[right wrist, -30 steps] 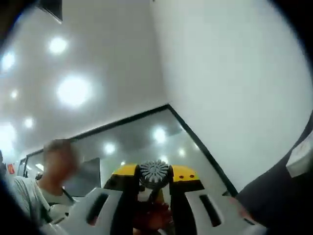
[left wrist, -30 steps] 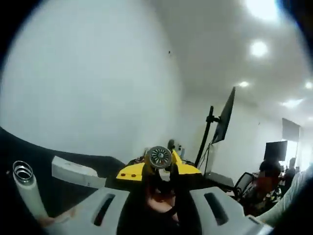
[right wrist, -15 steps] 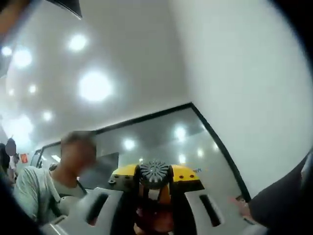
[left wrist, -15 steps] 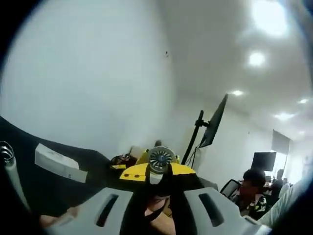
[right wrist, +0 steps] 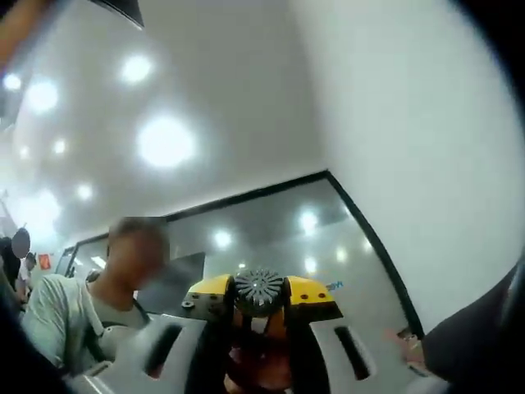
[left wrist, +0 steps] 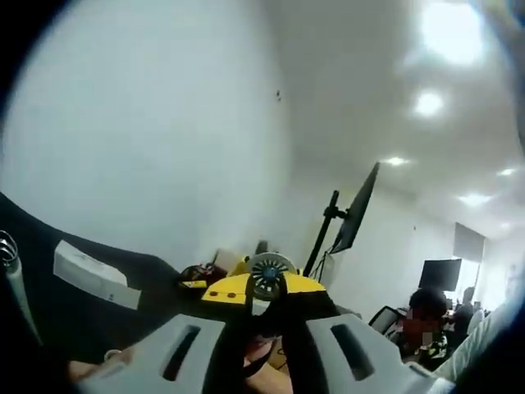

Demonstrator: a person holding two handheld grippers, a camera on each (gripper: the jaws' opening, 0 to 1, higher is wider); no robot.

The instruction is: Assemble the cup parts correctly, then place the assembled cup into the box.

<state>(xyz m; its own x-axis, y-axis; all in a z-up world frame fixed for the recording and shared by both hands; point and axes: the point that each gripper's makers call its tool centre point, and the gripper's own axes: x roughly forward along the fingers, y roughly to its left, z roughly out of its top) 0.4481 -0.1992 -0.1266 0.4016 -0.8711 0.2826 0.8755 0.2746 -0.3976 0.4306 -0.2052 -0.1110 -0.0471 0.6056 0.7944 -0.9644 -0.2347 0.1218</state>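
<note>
Jaws of the left gripper (left wrist: 264,349) sit nearly closed at lower centre; whether they hold anything I cannot tell. White box (left wrist: 89,275) lies lower left on the dark table (left wrist: 156,283). Right gripper (right wrist: 259,353) likewise, lower centre; a person (right wrist: 90,308) stands lower left.

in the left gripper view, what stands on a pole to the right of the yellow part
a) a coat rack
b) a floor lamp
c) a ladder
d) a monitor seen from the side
d: a dark flat monitor tilts on a black pole just right of the yellow part.
</note>
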